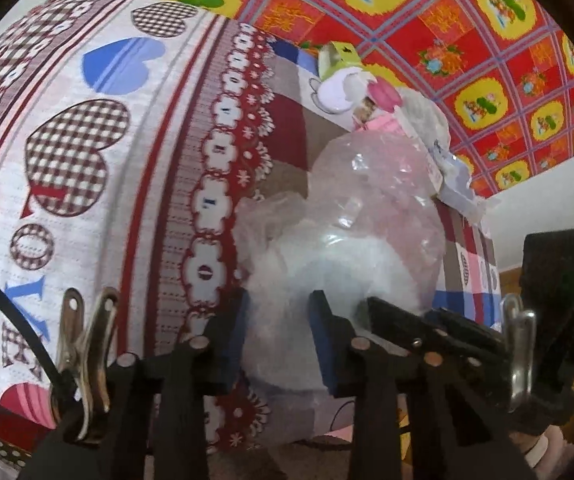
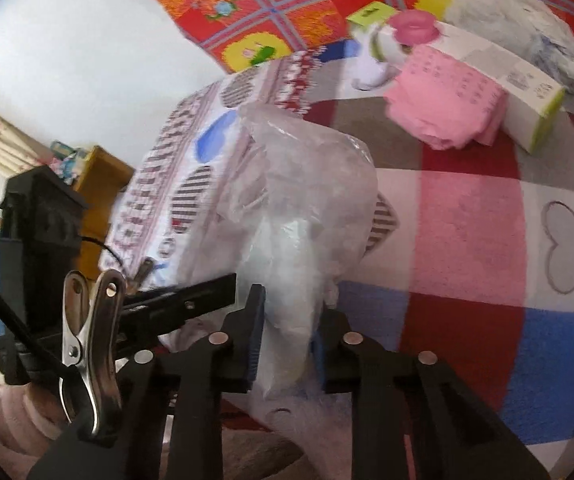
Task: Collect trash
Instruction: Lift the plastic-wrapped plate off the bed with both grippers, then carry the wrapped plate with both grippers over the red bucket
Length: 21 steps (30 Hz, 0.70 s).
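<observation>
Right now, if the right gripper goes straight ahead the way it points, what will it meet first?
The clear plastic bag: it already sits between the jaws of the right gripper and bulges up ahead. Beyond it probably the patterned bedcover, though depth is hard to judge.

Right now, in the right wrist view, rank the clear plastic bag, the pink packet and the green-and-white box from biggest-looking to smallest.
1. Clear plastic bag, though it sits nearest the camera, which inflates it.
2. Pink packet.
3. Green-and-white box, close to the packet in size, so that order is unsure.
</observation>
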Available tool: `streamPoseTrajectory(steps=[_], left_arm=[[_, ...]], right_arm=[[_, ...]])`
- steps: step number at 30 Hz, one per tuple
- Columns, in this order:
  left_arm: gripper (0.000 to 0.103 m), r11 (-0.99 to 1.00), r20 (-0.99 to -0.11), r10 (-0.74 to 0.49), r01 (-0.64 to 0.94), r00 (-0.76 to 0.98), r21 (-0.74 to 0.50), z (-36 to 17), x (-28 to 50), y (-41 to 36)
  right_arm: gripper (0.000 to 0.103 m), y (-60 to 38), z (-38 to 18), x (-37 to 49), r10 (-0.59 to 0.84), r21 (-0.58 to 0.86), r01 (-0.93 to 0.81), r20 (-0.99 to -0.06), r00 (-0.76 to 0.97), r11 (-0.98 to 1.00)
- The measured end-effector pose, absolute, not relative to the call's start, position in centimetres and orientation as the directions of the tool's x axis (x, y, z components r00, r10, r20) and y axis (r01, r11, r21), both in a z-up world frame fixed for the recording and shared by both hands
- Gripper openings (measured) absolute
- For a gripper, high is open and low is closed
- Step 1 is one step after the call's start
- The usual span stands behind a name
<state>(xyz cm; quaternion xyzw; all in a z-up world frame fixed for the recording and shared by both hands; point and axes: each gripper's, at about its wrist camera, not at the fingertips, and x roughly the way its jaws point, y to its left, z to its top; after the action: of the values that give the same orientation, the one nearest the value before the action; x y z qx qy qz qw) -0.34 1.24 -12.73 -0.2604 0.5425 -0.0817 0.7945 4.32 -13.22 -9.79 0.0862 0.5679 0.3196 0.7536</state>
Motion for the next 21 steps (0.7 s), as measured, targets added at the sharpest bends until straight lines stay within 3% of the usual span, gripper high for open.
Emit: streamPoseTrajectory(steps=[9, 21], left_arm=[[0.014, 0.871, -0.793, -0.378, -0.105, 0.477, -0.479, -10.0, -2.9, 4.1], [0.013, 0.879, -0.776, -0.284, -0.171, 0.564, -0.446, -7.0, -7.7, 12.3]], right_arm=[[0.018, -8.9, -6.9, 2.7, 0.612, 0.483, -0.463, -0.77, 0.18, 0.743], [0.018, -0.5, -4.9, -0.1, 0.676, 0.499, -0.569, -0.724, 0.141, 0.653]])
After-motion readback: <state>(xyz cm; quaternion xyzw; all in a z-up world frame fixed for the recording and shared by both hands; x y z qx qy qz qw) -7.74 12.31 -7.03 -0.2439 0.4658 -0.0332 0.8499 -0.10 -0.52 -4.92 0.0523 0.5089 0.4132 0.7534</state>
